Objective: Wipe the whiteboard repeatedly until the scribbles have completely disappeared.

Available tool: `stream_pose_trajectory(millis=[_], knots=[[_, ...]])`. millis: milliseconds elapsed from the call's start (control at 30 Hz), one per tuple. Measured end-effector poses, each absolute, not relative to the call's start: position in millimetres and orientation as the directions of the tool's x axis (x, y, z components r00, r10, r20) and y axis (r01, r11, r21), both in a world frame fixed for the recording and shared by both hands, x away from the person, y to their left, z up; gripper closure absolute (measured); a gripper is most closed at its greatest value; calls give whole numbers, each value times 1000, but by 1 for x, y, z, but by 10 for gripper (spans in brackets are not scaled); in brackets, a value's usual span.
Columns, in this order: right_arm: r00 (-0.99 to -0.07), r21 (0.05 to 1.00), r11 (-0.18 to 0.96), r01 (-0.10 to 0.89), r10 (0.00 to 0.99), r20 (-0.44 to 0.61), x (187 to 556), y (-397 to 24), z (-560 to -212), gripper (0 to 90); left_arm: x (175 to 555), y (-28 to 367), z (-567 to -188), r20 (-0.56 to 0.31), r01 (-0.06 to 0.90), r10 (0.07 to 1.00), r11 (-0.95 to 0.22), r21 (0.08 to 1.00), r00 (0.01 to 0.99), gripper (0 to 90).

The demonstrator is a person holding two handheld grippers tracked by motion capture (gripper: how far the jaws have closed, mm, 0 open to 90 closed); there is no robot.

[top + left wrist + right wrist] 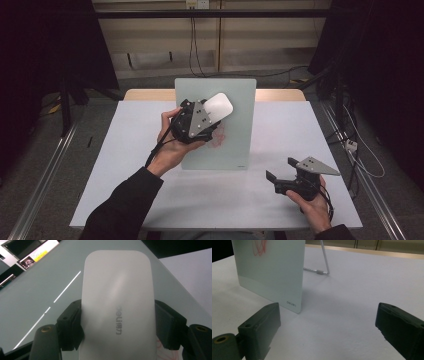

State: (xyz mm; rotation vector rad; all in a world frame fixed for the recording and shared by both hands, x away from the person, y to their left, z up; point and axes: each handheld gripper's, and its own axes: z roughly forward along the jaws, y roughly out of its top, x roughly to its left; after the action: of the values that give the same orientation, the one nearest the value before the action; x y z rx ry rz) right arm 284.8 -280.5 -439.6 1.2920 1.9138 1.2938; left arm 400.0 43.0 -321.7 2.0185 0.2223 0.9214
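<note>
A pale glass writing board (235,140) stands propped upright at the middle of the white table (125,200), with red scribbles (219,138) on its face. My left gripper (212,115) is raised in front of the board's upper left and is shut on a white rounded eraser (219,106). In the left gripper view the eraser (117,302) sits squeezed between both black pads (72,325), close over the board (50,277). My right gripper (281,168) rests low at the table's front right, open, nothing between its jaws. The right gripper view has the board's lower corner (269,270) ahead on the left.
A wire stand (324,262) props the board from behind. Cables hang down the back wall (192,40) and lie on the floor at the right (357,155). Dark curtains flank the table. Bare tabletop lies around the right gripper (327,317).
</note>
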Motion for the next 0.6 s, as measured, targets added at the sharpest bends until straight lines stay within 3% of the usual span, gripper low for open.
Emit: stream_pose_trajectory(millis=[600], knots=[[-431, 897, 104, 430, 896, 102, 284, -280, -439, 59, 375, 24, -376, 529, -193, 322, -685, 703, 785, 312]])
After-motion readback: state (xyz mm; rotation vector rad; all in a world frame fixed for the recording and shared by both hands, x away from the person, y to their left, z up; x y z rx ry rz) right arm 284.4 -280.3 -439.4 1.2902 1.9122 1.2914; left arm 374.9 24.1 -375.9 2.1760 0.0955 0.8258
